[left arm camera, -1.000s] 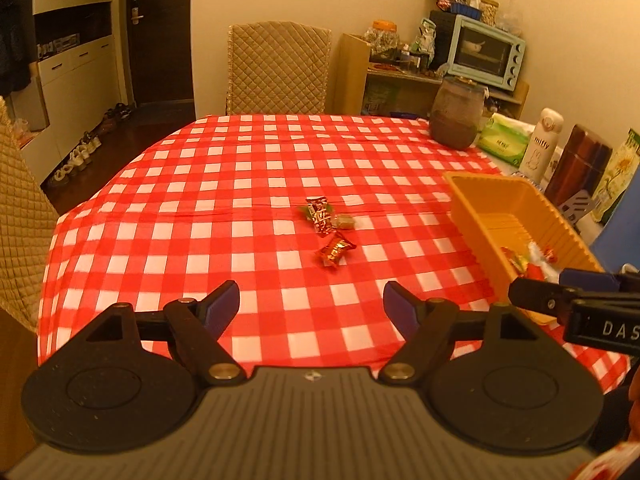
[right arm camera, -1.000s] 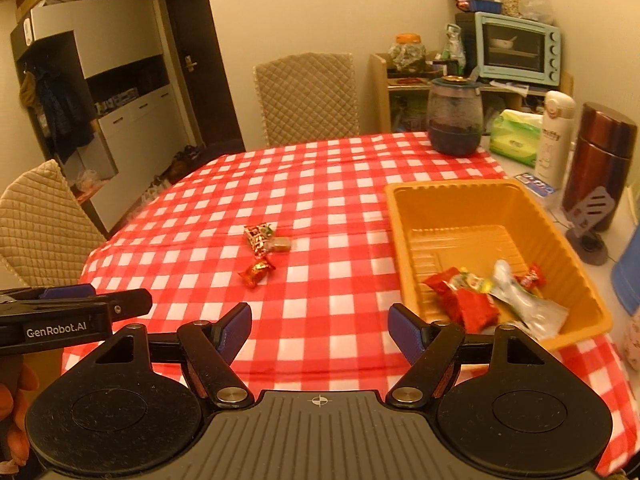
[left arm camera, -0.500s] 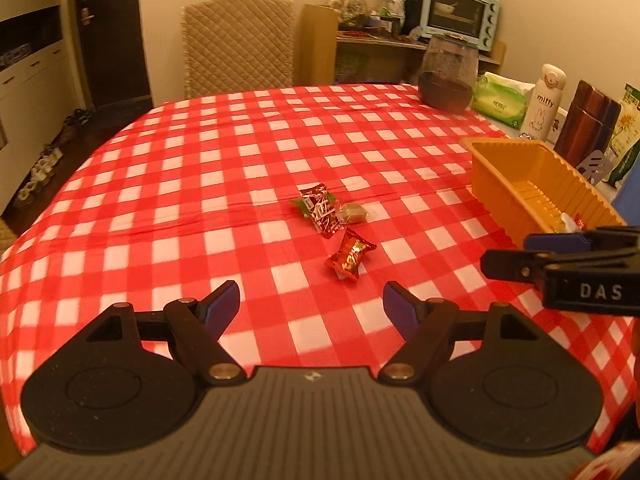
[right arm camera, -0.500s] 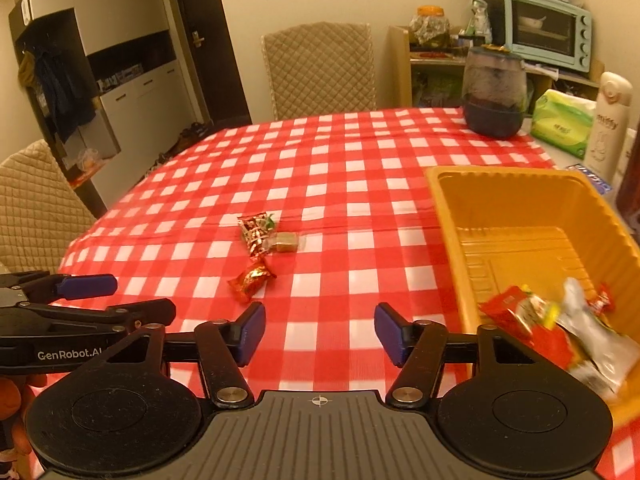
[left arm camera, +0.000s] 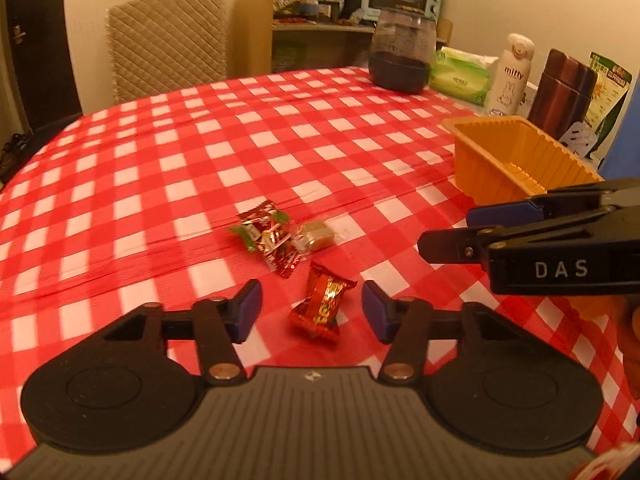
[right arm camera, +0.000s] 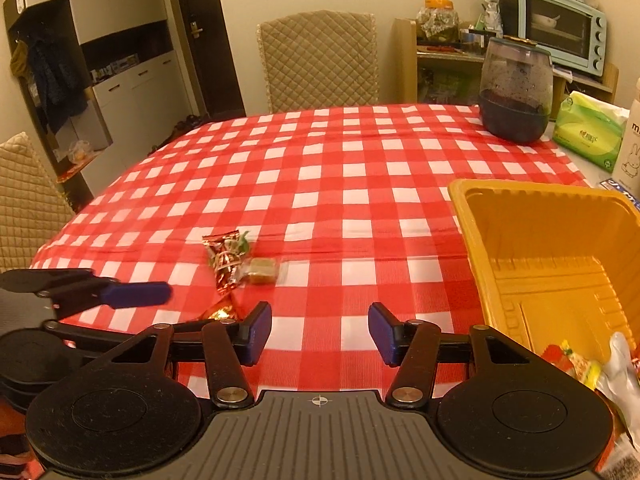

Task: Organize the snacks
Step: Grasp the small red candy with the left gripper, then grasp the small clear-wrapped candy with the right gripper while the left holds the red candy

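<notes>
Red-foil candy (left arm camera: 322, 307) is now bracketed by the left gripper (left arm camera: 312, 312), whose jaws are spread wide to either side of it without touching; half a second ago it lay well ahead at twelve o'clock. A pickup therefore appears imminent, with only closing left. Two more sweets, a red-and-green wrapper (left arm camera: 267, 236) and a tan cube in clear film (left arm camera: 316, 236), are seen just beyond at twelve o'clock on the checked tablecloth (left arm camera: 200, 160). The right gripper (right arm camera: 319, 334) is also held wide and empty, with the orange tray (right arm camera: 472, 216) at two o'clock; several wrapped snacks (right arm camera: 580, 364) are gathered there, though their number cannot be made out at the frame edge.
</notes>
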A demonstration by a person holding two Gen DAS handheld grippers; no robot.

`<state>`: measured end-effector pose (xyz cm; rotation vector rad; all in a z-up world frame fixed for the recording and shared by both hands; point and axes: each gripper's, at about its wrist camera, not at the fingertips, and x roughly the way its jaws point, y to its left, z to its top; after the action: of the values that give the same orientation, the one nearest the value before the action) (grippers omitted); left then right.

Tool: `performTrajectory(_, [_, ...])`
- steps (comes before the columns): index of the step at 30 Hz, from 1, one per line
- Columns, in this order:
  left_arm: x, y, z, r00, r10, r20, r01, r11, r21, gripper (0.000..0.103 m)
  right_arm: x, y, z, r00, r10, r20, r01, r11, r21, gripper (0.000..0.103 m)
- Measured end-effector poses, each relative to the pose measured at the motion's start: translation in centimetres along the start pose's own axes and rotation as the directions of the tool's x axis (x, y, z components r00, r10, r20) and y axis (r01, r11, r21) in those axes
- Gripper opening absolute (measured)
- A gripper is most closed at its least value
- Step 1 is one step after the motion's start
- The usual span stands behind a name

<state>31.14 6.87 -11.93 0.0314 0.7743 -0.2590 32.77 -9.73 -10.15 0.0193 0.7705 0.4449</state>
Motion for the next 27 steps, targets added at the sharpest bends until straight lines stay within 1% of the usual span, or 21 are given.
performTrajectory(1, [0.4, 0.0, 0.1, 1.0, -0.004, -0.004, 0.004, 1.0, 0.006, 0.041, 0.2, -0.1, 0.1, 1.0, 0.0, -0.001, 0.0, 1.0, 0.002, 0.055])
performTrajectory(2, [0.7, -0.1, 0.1, 1.0, -0.007, -0.01, 0.007, 1.0, 0.012, 0.038, 0.3, -0.1, 0.1, 1.0, -0.001, -0.002, 0.001, 1.0, 0.002, 0.055])
performTrajectory(4, [1.3, -0.1, 0.2, 1.0, -0.011, -0.024, 0.012, 1.0, 0.023, 0.038, 0.6, -0.1, 0.2, 1.0, -0.002, -0.004, 0.003, 1.0, 0.003, 0.055])
performTrajectory(6, [1.6, -0.1, 0.1, 0.999, -0.02, -0.033, 0.021, 1.0, 0.021, 0.034, 0.9, -0.2, 0.3, 1.0, -0.002, -0.003, 0.002, 1.0, 0.003, 0.055])
performTrajectory(9, [1.8, -0.2, 0.0, 0.999, -0.017, -0.05, 0.019, 0.999, 0.034, 0.023, 1.4, 0.0, 0.6, 1.0, 0.001, 0.0, -0.001, 1.0, -0.003, 0.055])
performTrajectory(10, [1.7, -0.1, 0.0, 0.999, -0.01, -0.051, 0.012, 0.999, 0.037, 0.022, 1.6, 0.1, 0.7, 1.0, 0.004, 0.002, -0.004, 1.0, -0.006, 0.055])
performTrajectory(12, [1.4, 0.1, 0.0, 0.999, 0.003, -0.053, -0.001, 1.0, 0.026, 0.02, 1.9, 0.4, 1.0, 1.0, 0.014, 0.011, -0.014, 1.0, -0.016, 0.055])
performTrajectory(14, [0.7, 0.7, 0.1, 0.999, 0.03, -0.038, -0.03, 1.0, 0.002, 0.02, 2.3, 0.7, 1.2, 0.999, 0.042, 0.017, -0.042, 0.999, -0.018, 0.054])
performTrajectory(16, [-0.1, 1.7, 0.2, 0.998, 0.065, -0.025, -0.066, 0.997, -0.035, 0.02, 3.0, 1.0, 1.4, 0.997, 0.073, 0.015, -0.072, 0.997, -0.014, 0.047])
performTrajectory(19, [-1.0, 3.5, 0.1, 0.995, 0.1, -0.015, -0.101, 0.989, -0.107, 0.02, 4.0, 1.8, 1.6, 0.996, 0.089, 0.005, -0.089, 0.995, -0.052, 0.046])
performTrajectory(23, [-1.5, 5.2, -0.1, 0.992, 0.127, -0.02, -0.129, 0.979, -0.157, 0.02, 5.5, 2.1, 1.9, 0.992, 0.126, -0.003, -0.126, 0.99, -0.057, 0.046])
performTrajectory(25, [-1.4, 5.6, -0.2, 0.991, 0.129, -0.023, -0.13, 0.977, -0.171, 0.02, 6.1, 2.0, 2.1, 0.989, 0.145, 0.0, -0.145, 0.989, -0.042, 0.046])
performTrajectory(27, [-1.2, 5.9, -0.2, 0.992, 0.123, -0.024, -0.125, 0.975, -0.181, 0.02, 6.7, 2.1, 2.4, 0.989, 0.146, 0.0, -0.146, 0.989, -0.033, 0.046])
